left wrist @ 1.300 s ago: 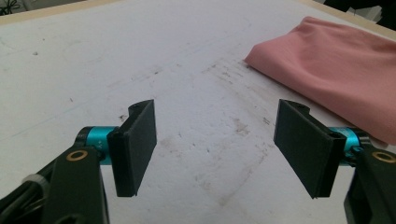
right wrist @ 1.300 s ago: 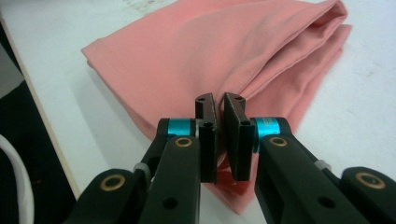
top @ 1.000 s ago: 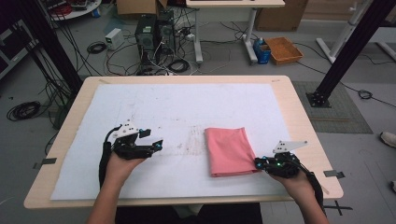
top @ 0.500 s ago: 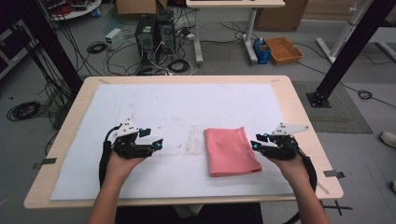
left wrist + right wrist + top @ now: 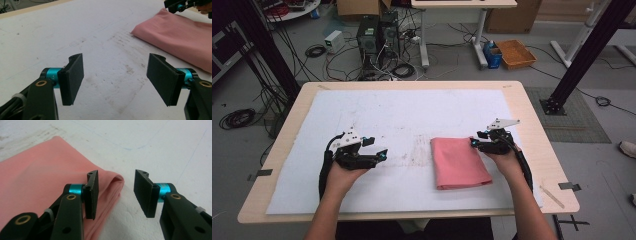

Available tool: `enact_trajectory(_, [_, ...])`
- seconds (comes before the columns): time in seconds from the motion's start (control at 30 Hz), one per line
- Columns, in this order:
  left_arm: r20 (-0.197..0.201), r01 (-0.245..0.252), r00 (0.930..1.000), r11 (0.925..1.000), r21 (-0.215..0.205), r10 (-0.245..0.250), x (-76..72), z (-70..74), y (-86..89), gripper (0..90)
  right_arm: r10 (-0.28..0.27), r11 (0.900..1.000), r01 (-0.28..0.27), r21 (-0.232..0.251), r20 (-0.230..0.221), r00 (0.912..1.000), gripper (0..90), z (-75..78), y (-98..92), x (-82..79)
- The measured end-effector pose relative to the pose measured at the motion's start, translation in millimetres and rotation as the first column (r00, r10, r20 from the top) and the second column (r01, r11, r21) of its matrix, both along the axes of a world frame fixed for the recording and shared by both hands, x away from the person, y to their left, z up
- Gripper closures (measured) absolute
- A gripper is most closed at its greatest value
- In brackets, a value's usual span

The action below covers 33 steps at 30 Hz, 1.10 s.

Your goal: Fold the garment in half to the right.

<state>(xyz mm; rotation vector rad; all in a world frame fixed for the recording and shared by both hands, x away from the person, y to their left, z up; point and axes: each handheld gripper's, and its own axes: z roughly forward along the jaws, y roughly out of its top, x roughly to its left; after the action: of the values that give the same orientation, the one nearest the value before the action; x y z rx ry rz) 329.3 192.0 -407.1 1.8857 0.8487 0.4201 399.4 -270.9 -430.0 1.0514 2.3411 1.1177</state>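
Note:
A folded pink cloth (image 5: 459, 162) lies on the white sheet (image 5: 412, 115) to the right of the middle. My right gripper (image 5: 477, 138) is at the cloth's far right corner, low over the sheet. Its jaws have just been opening. In the right gripper view (image 5: 116, 192) they stand apart, with the cloth's folded corner (image 5: 110, 182) lying loose between them and untouched by the pads. My left gripper (image 5: 378, 147) rests to the left of the cloth, open and with only bare sheet between its jaws (image 5: 116, 77). The left gripper view also shows the cloth (image 5: 180, 32) and the right gripper (image 5: 178, 6) farther off.
The wooden table (image 5: 412, 85) carries a thin stick (image 5: 552, 196) near its front right corner. Beyond the far edge, computer towers (image 5: 377, 30), cables and an orange tray (image 5: 515, 52) sit on the floor. Black frame posts stand at either side.
My right gripper has moved away from me along the cloth's right edge, from the near corner to the far corner, and its jaws have opened. The left gripper has stayed put.

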Motion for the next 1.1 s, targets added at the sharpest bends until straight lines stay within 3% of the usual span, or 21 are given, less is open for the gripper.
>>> enact_trajectory(0.07, [-0.002, 0.003, 1.0, 1.0, 0.002, -0.003, -0.4, -0.4, -1.5, 30.0, -0.003, 1.0, 0.003, -0.005, -0.023, 0.9997, 60.0, -4.1, -0.9, 2.9])
enact_trajectory(0.2, [-0.007, 0.01, 0.9999, 0.9999, 0.007, -0.01, -0.7, -2.2, -5.2, 30.0, 0.02, 1.0, -0.019, 0.01, -0.069, 0.9974, 77.5, -13.1, -0.6, 5.1])
enact_trajectory(0.27, [-0.009, 0.014, 0.9999, 0.9998, 0.011, -0.014, -1.0, -2.7, -6.5, 30.0, 0.037, 0.999, -0.037, 0.005, -0.071, 0.9968, 83.9, -15.6, 0.3, 4.8])
enact_trajectory(0.53, [-0.005, 0.016, 0.9999, 0.9998, 0.011, -0.016, -1.9, -2.7, -6.3, 30.0, 0.003, 0.999, -0.002, 0.04, -0.016, 0.9999, 86.2, -8.7, -10.4, -0.3])
enact_trajectory(0.77, [-0.006, 0.02, 0.9998, 0.9997, 0.012, -0.02, -1.6, -3.8, -7.6, 30.0, -0.012, 1.0, 0.013, 0.023, -0.053, 0.9985, 90.0, -16.4, -16.6, -0.1])
enact_trajectory(1.1, [-0.004, 0.019, 0.9998, 0.9997, 0.012, -0.019, -2.2, -3.2, -6.9, 30.0, -0.015, 1.0, 0.015, 0.001, -0.057, 0.9983, 90.0, -18.5, -16.8, -1.3])
